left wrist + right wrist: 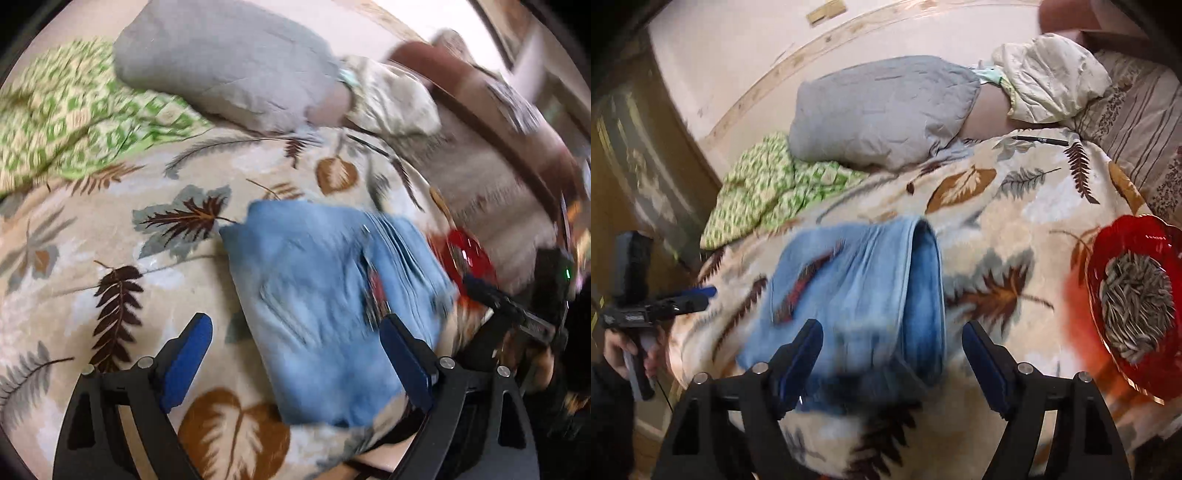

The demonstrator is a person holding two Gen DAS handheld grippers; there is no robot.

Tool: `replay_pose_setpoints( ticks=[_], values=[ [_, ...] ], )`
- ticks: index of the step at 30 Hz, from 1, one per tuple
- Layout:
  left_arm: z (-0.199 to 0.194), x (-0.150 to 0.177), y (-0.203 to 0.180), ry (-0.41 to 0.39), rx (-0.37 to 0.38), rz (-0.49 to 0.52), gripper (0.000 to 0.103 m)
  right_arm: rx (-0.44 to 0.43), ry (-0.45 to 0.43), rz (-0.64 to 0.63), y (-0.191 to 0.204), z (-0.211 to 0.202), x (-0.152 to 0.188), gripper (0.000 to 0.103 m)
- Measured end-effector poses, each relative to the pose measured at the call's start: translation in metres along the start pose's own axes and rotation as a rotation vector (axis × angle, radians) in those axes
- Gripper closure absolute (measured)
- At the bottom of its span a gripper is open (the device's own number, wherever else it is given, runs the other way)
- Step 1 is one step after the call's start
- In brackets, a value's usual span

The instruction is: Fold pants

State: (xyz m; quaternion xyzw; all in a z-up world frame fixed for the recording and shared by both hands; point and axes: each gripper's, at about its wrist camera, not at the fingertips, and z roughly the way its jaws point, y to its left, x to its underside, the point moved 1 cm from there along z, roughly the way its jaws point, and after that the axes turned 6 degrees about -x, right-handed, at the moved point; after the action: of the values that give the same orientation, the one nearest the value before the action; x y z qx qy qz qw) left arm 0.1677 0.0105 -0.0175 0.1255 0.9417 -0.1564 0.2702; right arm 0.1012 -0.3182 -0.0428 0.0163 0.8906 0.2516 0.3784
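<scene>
A bed covered by a leaf-print blanket point(1015, 229) carries folded blue pants point(857, 280) near its middle, a grey pillow point(882, 110) and green patterned cloth point(764, 184) toward the far edge, and a red bowl of seeds point(1134, 295) at the right edge

A: Pants point(857, 295) colour?
B: Lt blue denim, faded. Blanket point(1008, 236) cream w/ brown + grey leaves.
A: Others?
B: Grey pillow point(882, 110), green-white check cloth point(764, 192), red bowl point(1130, 295), blue pads point(184, 362) on black grippers.
</scene>
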Motion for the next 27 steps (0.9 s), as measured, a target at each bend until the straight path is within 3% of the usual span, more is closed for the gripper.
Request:
replay_pose_setpoints(
  ticks=[4,10,12,14,15,16,19,27],
  values=[
    [0.049,-0.029,0.01,0.066,-0.019,-0.069,0.011,-0.022,-0.006,0.06,-0.007,0.024,-0.028,0.023],
    [0.104,-0.051,0.007,0.156,0.043,-0.133,0.01,-0.089,0.067,0.201,-0.038,0.075,-0.054,0.023],
    [0.121,-0.05,0.003,0.207,0.0,-0.116,0.008,-0.157,0.112,0.242,-0.045,0.095,-0.052,0.036],
    [0.129,-0.05,-0.002,0.228,-0.001,-0.089,0.01,-0.22,0.157,0.237,-0.046,0.112,-0.048,0.089],
    [0.129,-0.05,-0.005,0.228,0.001,-0.064,0.017,-0.224,0.171,0.22,-0.045,0.118,-0.044,0.09],
    [0.128,-0.05,-0.007,0.23,0.004,-0.048,0.036,-0.197,0.172,0.191,-0.043,0.119,-0.041,0.091],
    [0.121,-0.046,-0.01,0.213,0.027,0.016,0.049,-0.167,0.158,0.154,-0.044,0.115,-0.035,0.092],
    [0.144,-0.033,0.009,0.212,0.039,-0.03,0.049,-0.089,0.167,0.114,-0.058,0.135,-0.011,0.09]
  ],
)
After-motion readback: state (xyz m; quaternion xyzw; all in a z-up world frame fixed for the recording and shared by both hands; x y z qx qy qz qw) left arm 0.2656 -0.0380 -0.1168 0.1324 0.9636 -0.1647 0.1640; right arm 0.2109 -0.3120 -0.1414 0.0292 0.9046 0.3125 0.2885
